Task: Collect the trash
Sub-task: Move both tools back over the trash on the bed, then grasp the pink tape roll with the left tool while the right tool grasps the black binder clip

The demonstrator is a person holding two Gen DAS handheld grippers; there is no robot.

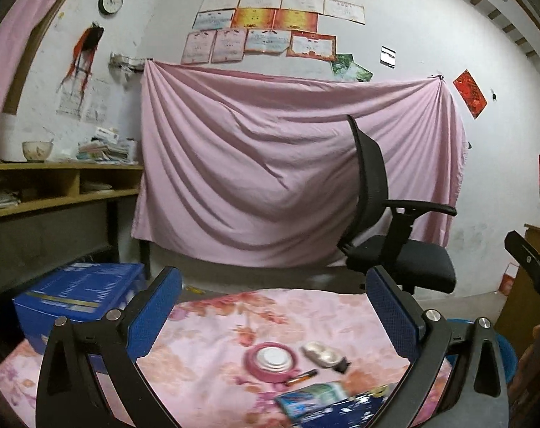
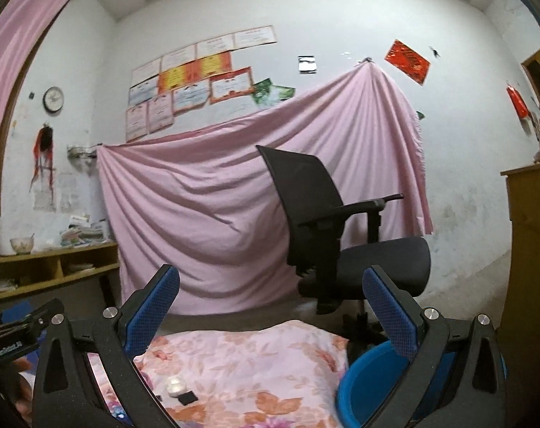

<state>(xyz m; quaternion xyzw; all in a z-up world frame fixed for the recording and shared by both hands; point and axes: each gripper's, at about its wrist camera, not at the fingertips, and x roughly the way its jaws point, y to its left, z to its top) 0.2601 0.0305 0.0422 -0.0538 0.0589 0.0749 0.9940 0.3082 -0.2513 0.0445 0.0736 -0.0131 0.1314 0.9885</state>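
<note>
On the pink floral cloth point(image 1: 205, 335) lie a pink tape roll with a white lid inside point(image 1: 273, 360), a small silvery foil piece point(image 1: 322, 353), a thin brown tube point(image 1: 302, 377) and a blue-green wrapper point(image 1: 327, 401). My left gripper point(image 1: 273, 303) is open and empty, held above them. My right gripper point(image 2: 271, 303) is open and empty above the same cloth point(image 2: 255, 363); the foil piece point(image 2: 175, 385) and a small black square point(image 2: 187, 398) lie below its left finger. A blue bin point(image 2: 362, 385) sits under its right finger.
A black office chair point(image 1: 391, 235) stands behind the cloth, in front of a hanging pink sheet point(image 1: 270, 164). A blue box point(image 1: 77, 290) sits at left under a wooden shelf desk point(image 1: 63, 185). A wooden cabinet point(image 2: 530, 249) stands at right.
</note>
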